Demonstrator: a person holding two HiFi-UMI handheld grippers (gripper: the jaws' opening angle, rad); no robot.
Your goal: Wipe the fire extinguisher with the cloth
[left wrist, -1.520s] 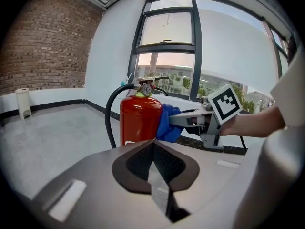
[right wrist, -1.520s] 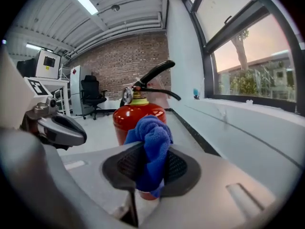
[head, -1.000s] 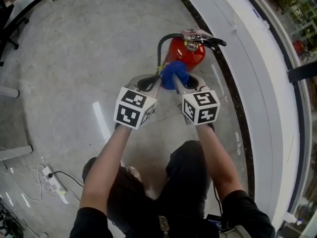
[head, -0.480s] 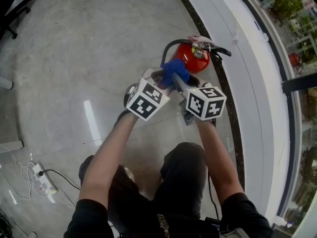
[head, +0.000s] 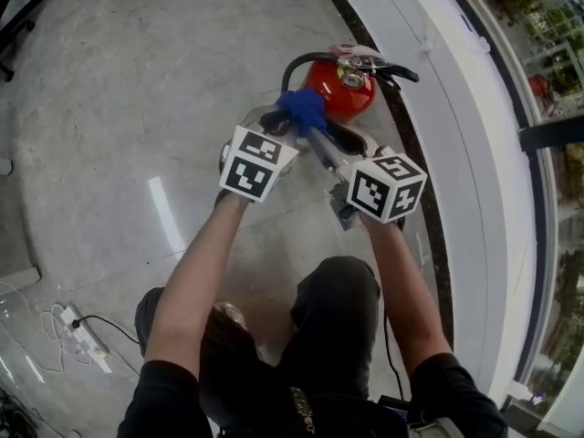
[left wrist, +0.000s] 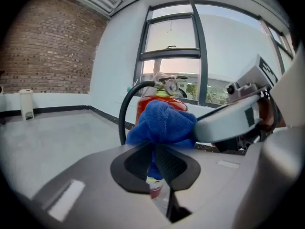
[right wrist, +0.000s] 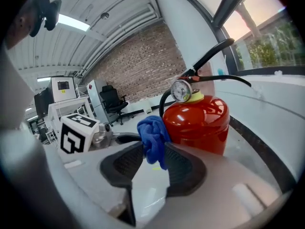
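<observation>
**The cloth is changing hands: left takes it, right lets go**

Your left gripper (left wrist: pixel 153 152) has come in from beside the right one to the blue cloth (head: pixel 301 109). Its jaws have just been closing, and they now pinch a fold of the cloth between the pads, with the rest bunched above the tips. The jaws of your right gripper (right wrist: pixel 155 165) have just been opening. They stand apart, and a tail of the cloth hangs loose in the gap without being pressed.

So the hold looks to have passed to your left side. The cloth hangs in the air just in front of the red fire extinguisher (head: pixel 339 89), close to its shoulder. I cannot tell whether it touches the body yet. The extinguisher stands upright on the floor (head: pixel 137 89) against the dark strip at the foot of the white wall, with its gauge and lever on top and its black hose (left wrist: pixel 125 109) arching down the side.

By my reading, no wiping is under way here. You are regripping, probably to free the right gripper or to get a fuller pad of cloth against the cylinder. Draw the right jaws back carefully so that the tail does not snag.
</observation>
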